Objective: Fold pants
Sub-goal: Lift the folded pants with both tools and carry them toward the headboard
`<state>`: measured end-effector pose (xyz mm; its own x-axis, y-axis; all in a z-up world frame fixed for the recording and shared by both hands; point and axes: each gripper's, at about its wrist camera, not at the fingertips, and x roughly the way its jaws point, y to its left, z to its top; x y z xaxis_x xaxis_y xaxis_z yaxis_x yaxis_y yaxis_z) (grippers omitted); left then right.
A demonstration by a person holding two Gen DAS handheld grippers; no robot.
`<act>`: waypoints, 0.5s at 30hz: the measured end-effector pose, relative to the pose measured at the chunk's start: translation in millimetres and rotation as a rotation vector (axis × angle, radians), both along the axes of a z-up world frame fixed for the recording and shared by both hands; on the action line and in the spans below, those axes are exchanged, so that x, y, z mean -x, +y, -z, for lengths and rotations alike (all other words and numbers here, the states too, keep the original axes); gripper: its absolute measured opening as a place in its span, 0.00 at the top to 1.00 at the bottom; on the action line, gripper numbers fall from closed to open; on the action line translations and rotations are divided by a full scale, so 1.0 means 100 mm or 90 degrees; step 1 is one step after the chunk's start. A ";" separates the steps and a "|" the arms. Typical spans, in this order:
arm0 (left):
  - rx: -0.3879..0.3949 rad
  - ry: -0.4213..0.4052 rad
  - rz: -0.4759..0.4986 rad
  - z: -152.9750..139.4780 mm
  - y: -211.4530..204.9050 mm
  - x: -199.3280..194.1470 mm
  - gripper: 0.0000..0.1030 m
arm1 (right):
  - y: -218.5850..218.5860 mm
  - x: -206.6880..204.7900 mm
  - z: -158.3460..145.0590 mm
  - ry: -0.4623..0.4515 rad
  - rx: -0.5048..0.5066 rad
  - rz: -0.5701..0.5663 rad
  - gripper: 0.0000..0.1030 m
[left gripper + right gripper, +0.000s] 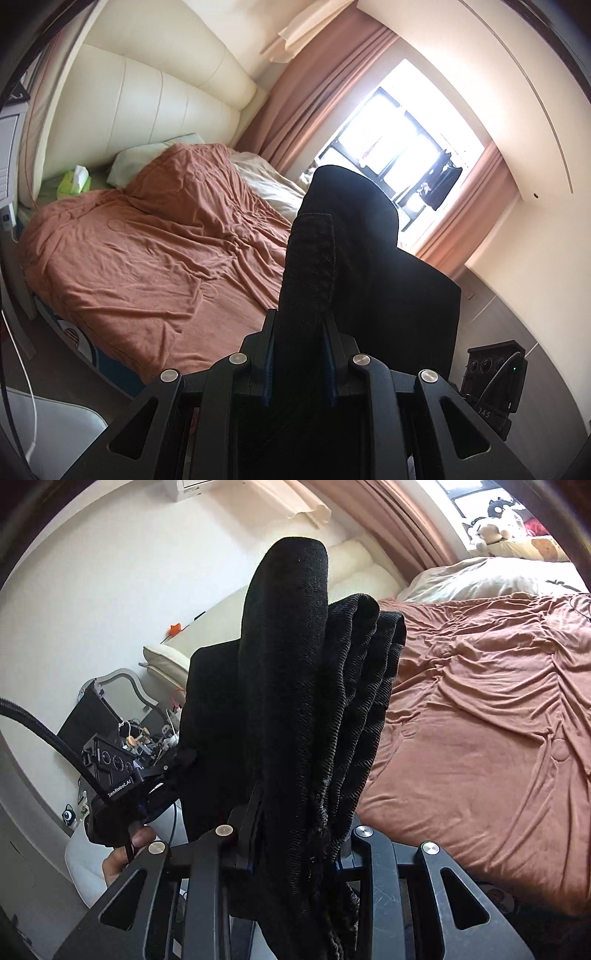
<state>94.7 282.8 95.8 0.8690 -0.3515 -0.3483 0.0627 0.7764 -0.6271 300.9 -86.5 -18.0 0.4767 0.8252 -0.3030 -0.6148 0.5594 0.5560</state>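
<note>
Both grippers are clamped on the black pants, which hang in the air beside the bed, not resting on it.

Left gripper: jaws closed on a thick bunched edge of the fabric; the cloth rises up between the blue pads and spreads out to the right as a flat dark panel.

Right gripper: jaws closed on several stacked layers of the pants; at least 4 ribbed folds stand upright out of the jaws, with a frayed hem at the pinch point.

In the right wrist view, the left gripper shows at the far edge of the fabric, held by a hand.

The bed carries a rumpled rust-orange cover. A green tissue box sits at its head-end corner, next to a pale pillow. A window with pink curtains lies beyond the bed's far side.
</note>
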 end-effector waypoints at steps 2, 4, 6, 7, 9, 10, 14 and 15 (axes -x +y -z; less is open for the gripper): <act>0.003 0.004 -0.011 0.05 0.16 -0.10 0.78 | 0.16 -0.13 0.01 0.002 0.003 -0.009 0.75; 0.003 0.008 -0.022 0.08 0.33 -0.19 0.78 | 0.31 -0.29 0.02 0.000 0.007 -0.018 0.75; 0.003 0.011 -0.029 0.11 0.49 -0.30 0.78 | 0.49 -0.43 0.04 0.002 0.012 -0.028 0.75; 0.004 0.012 -0.032 0.12 0.56 -0.36 0.78 | 0.57 -0.53 0.05 0.005 0.011 -0.031 0.75; 0.009 0.015 -0.038 0.16 0.72 -0.49 0.78 | 0.73 -0.69 0.08 0.008 0.002 -0.029 0.75; 0.007 0.019 -0.044 0.18 0.78 -0.55 0.78 | 0.81 -0.77 0.09 0.004 0.001 -0.028 0.75; 0.005 0.042 -0.063 0.30 1.07 -0.84 0.78 | 1.15 -1.10 0.17 0.011 0.000 -0.025 0.75; 0.003 0.047 -0.068 0.33 1.16 -0.91 0.78 | 1.24 -1.20 0.20 0.017 0.004 -0.027 0.75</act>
<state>185.9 398.4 62.8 0.8736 -0.2596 -0.4115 -0.0671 0.7733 -0.6304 420.7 37.0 -38.3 0.4326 0.8427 -0.3204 -0.6236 0.5364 0.5687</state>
